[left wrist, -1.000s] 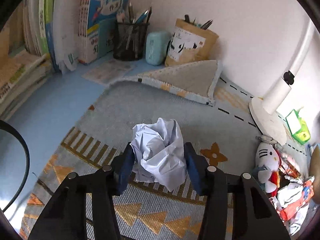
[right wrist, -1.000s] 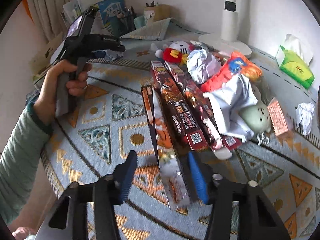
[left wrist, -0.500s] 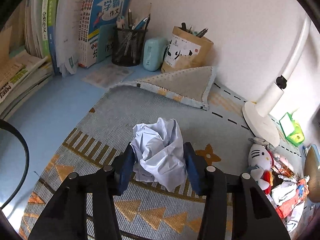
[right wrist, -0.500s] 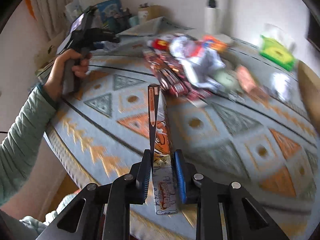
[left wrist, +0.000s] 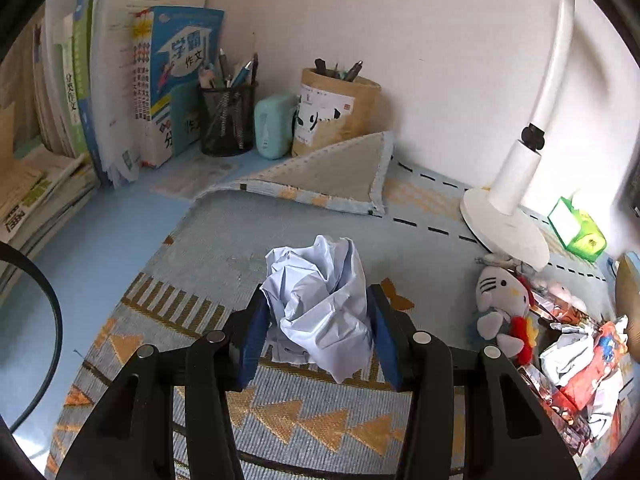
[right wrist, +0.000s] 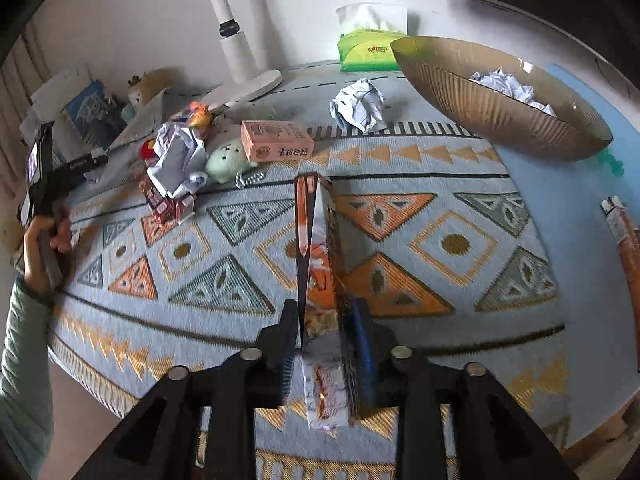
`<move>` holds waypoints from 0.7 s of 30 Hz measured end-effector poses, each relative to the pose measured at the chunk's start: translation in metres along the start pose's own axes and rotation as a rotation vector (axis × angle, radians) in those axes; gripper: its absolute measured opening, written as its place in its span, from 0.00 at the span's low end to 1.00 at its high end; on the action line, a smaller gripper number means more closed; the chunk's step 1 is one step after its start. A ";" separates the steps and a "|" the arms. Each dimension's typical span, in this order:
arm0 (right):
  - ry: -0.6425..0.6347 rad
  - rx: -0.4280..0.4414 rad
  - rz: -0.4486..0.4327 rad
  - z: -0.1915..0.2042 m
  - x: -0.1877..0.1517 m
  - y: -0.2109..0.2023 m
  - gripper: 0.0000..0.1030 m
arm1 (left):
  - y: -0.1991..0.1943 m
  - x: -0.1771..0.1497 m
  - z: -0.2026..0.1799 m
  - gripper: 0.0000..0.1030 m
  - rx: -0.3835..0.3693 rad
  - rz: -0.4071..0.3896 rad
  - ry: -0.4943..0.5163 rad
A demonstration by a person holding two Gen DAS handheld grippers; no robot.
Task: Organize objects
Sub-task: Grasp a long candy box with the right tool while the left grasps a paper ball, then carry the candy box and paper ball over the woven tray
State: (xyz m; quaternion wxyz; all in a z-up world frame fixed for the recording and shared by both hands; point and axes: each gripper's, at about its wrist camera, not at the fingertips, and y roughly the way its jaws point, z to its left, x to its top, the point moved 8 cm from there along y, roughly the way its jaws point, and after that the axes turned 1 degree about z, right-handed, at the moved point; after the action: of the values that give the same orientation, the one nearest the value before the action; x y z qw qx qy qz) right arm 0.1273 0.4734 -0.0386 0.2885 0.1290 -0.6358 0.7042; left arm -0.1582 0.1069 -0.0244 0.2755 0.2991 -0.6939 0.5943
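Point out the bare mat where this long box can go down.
Bare patterned mat lies open between the held long box and the brown bowl. Another free stretch runs near the mat's front edge. It is crowded around the pink carton and the wrapper pile.

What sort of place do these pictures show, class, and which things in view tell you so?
Most likely a study desk at home, set against a wall. Upright workbooks and a mesh pen holder stand at the back, a white desk lamp rises beside them, and a patterned mat covers the top under toys and crumpled paper.
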 end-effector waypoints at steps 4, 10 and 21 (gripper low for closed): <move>-0.026 -0.011 -0.011 0.007 0.004 0.003 0.43 | 0.002 -0.002 0.004 0.44 -0.005 0.009 -0.022; -0.040 -0.021 -0.052 0.012 -0.006 -0.003 0.22 | -0.009 -0.002 -0.007 0.44 -0.026 -0.021 0.015; 0.048 0.153 -0.172 0.010 0.004 -0.058 0.22 | -0.102 0.007 -0.116 0.44 -0.204 -0.025 0.178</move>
State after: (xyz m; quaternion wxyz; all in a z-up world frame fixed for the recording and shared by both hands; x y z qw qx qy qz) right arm 0.1557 0.4658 0.0129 0.3522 0.1880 -0.5598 0.7261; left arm -0.0843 0.2097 0.0647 0.3723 0.2242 -0.7198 0.5414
